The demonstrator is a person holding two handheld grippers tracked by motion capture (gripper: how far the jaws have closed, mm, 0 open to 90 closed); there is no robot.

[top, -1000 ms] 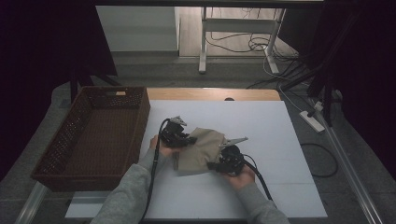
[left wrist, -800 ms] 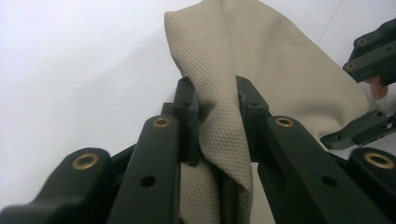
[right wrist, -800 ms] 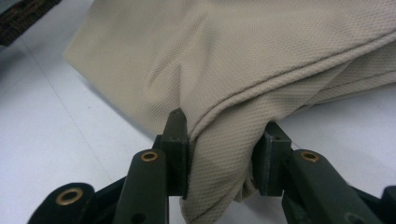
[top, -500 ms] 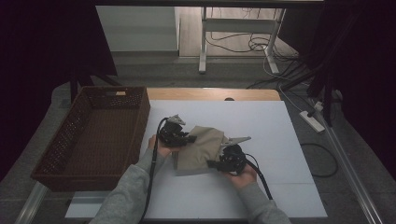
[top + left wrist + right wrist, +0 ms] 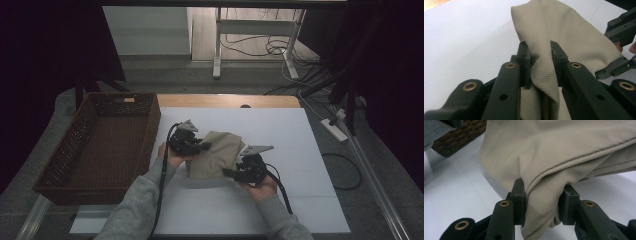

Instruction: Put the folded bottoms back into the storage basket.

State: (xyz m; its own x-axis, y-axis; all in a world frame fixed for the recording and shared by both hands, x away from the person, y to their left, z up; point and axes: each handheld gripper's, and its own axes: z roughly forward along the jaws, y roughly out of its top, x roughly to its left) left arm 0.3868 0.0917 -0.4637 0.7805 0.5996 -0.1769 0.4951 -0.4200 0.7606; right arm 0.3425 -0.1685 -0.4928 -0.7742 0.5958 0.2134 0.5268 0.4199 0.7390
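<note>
Near the middle of the white surface (image 5: 310,150), a folded beige cloth of fine knitted weave (image 5: 216,154) hangs bunched between two hand-held tools. Left gripper (image 5: 192,143): jaws clamped on a pinched ridge of the cloth (image 5: 564,37) at its left edge. Right gripper (image 5: 240,172): jaws closed on a thick gathered fold of the same cloth (image 5: 564,152) at its near right corner, hemmed edges stacked above the grip. The fabric appears light, soft and limp; it would likely sag and slip out of shape between two holds, so edges or gathered corners, taken in several layers at once, seem the surest places to hold. Breakage is no risk, though a thin pinch could slide free. Left of the cloth stands an empty rectangular dark-brown wicker basket (image 5: 80,150), its rim just beside the left hand (image 5: 170,155). Between cloth and basket nothing stands; the basket's raised wall is the one obstacle, should the cloth be carried there.
</note>
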